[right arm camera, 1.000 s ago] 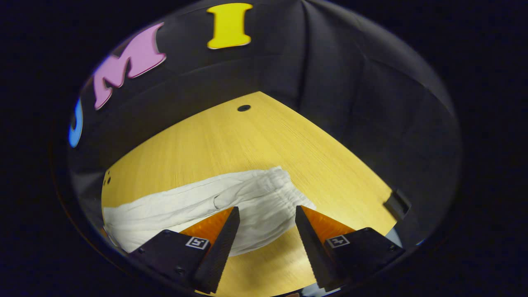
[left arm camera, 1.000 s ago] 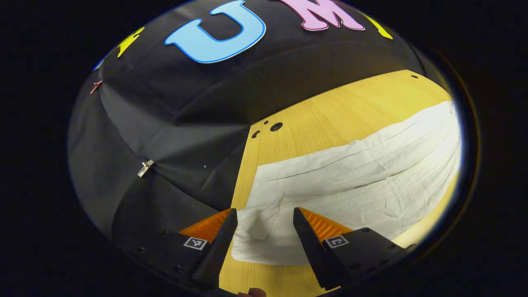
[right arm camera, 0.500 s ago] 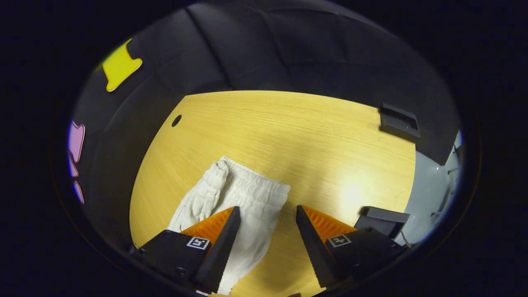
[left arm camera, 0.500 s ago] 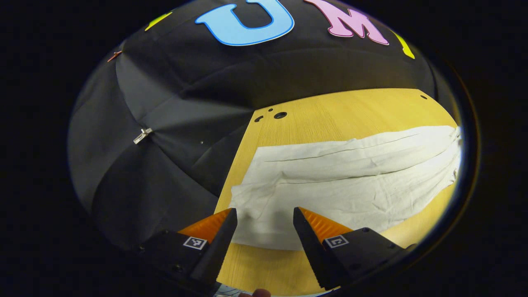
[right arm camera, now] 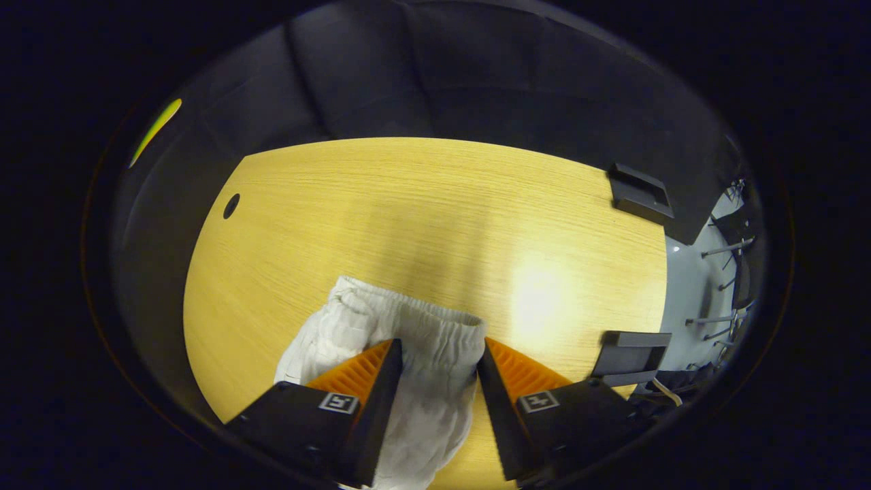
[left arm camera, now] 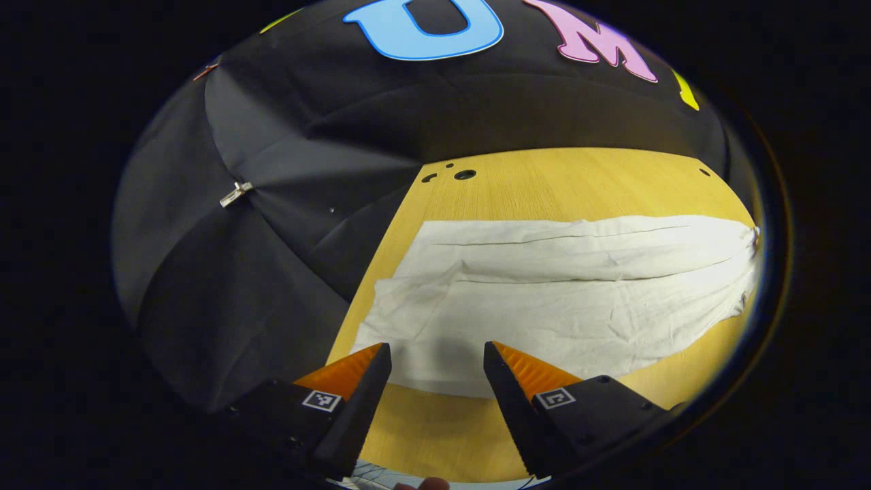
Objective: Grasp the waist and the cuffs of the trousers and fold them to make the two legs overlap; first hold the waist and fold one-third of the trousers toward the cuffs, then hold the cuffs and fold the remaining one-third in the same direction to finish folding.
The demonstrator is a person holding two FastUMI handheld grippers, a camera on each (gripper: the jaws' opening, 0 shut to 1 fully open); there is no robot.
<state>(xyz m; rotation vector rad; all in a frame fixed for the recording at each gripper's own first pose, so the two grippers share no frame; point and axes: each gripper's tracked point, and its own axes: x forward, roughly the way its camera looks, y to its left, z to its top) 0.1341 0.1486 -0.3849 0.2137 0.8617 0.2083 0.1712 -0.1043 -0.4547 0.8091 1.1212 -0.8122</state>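
Observation:
White trousers [left arm camera: 558, 286] lie flat along the yellow wooden table [left arm camera: 544, 184], one leg over the other. Their cuffs [left arm camera: 401, 306] lie at the table's left end, just ahead of my left gripper [left arm camera: 435, 347]. It hovers open over the near cuff edge with nothing between its fingers. The waist end [left arm camera: 742, 245] lies far off to the right. In the right gripper view the gathered elastic waist [right arm camera: 408, 316] sits between the fingers of my right gripper [right arm camera: 439, 342]. Its jaws stand somewhat narrowed but still apart, with the cloth running down between them.
Small holes mark the tabletop [left arm camera: 465, 175] [right arm camera: 231, 204]. Two dark brackets [right arm camera: 639, 194] [right arm camera: 629, 357] sit at the table's right edge, with grey floor and chair legs [right arm camera: 701, 286] beyond. Bare wood [right arm camera: 422, 204] stretches past the waist.
My left gripper has drawn back from the cuffs, which now lie flatter. My right gripper has swung round to face the waist, and its fingers have narrowed around the waistband.

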